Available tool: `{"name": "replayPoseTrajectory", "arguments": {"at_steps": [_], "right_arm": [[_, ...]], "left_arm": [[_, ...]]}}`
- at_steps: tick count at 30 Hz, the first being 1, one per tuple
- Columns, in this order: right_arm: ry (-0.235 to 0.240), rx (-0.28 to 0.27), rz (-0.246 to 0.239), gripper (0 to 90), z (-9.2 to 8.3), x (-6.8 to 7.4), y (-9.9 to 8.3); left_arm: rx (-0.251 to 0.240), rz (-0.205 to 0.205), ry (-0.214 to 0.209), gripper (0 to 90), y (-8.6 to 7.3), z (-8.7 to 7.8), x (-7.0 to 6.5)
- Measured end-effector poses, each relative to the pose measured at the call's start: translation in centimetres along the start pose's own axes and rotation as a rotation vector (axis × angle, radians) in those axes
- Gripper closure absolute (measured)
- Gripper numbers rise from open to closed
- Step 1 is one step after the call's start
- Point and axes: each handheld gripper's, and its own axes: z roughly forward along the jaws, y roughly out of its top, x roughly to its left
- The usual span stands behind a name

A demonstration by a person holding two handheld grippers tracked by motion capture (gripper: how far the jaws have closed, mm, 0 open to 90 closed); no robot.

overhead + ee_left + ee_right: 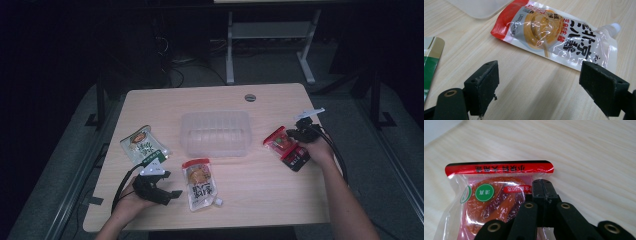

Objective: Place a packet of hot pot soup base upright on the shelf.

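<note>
Pinching the soft, slippery red snack pouch (pixel 491 202) at its edge, your right gripper (pixel 543 192) has jaws clamped on film, while your left gripper (pixel 541 87) gapes empty at lower left.

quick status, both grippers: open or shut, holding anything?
Left gripper: open, holding nothing, over bare table just short of the orange sauce pouch.
Right gripper: shut, jaws pinched on the edge of the red snack packet.

Wooden table (pixel 260 197): clear tub (pixel 215 133), three pouches.
</note>
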Motion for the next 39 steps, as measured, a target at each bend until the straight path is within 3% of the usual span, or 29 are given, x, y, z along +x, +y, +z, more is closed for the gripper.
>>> {"name": "replayPoseTrajectory", "arguments": {"at_steps": [16, 17, 21, 28, 39], "right_arm": [[0.088, 0.035, -0.123, 90.0, -0.5, 4.2, 0.1], [0.104, 0.034, -0.152, 90.0, -0.5, 4.9, 0.2], [0.128, 0.04, -0.185, 90.0, -0.6, 6.3, 0.2], [0.169, 0.052, -0.223, 90.0, -0.9, 8.4, 0.2], [0.273, 0.043, -0.286, 90.0, -0.4, 12.5, 0.8]], "left_arm": [[0.001, 0.003, -0.013, 15.6, 0.0, 0.1, -0.2], [-0.004, -0.004, -0.017, 15.6, 0.0, 0.1, -0.3], [-0.002, 0.004, -0.018, 15.6, 0.0, 0.1, -0.3], [-0.003, 0.003, -0.023, 15.6, 0.1, 0.1, -0.4], [-0.002, 0.011, -0.031, 15.6, 0.1, 0.0, -0.5]]}}
